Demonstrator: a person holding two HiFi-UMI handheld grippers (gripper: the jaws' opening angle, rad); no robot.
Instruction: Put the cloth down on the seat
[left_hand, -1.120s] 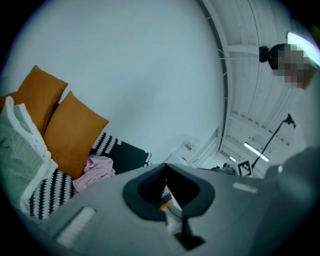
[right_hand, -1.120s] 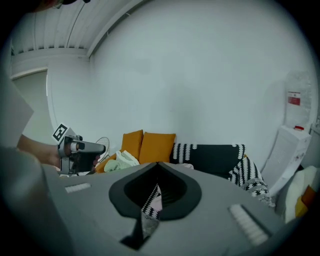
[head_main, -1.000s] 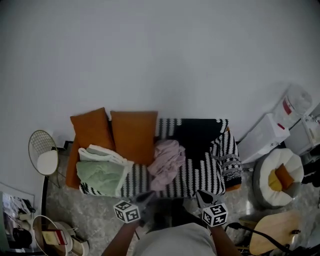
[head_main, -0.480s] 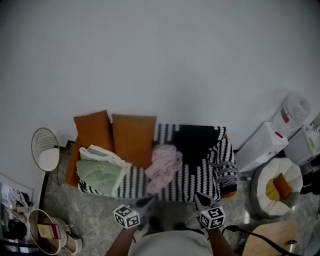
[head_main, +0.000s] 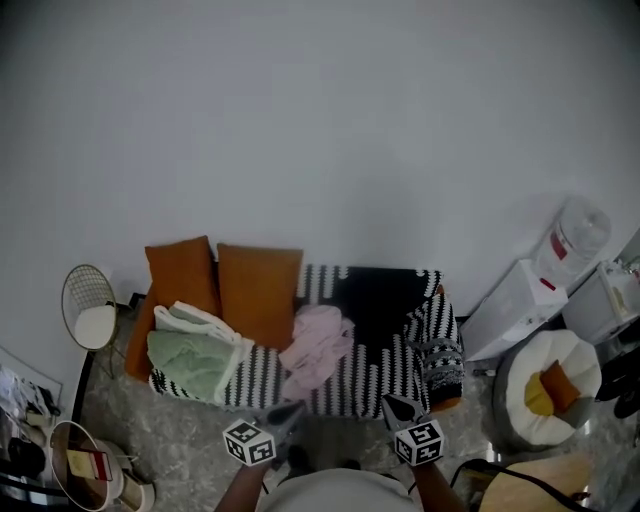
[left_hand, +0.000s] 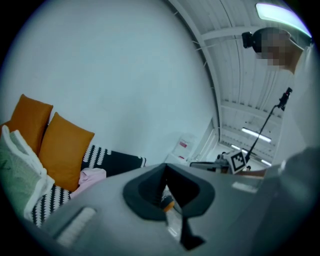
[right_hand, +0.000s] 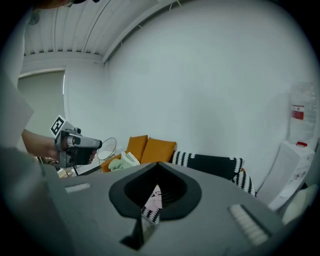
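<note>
Cloth (head_main: 318, 345) on seat (head_main: 385, 372), beyond left tool (head_main: 290, 409)

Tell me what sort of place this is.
Probably a living-room corner staged in a larger hall: a sofa under a black-and-white patterned throw with two orange square cushions, a white water dispenser with a clear bottle beside it, and a ribbed ceiling with strip lights.

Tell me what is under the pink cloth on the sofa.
The pink cloth lies on a black-and-white patterned throw that covers the seat. The seat itself is hidden, and so is anything that may lie beneath the cloth.
</note>
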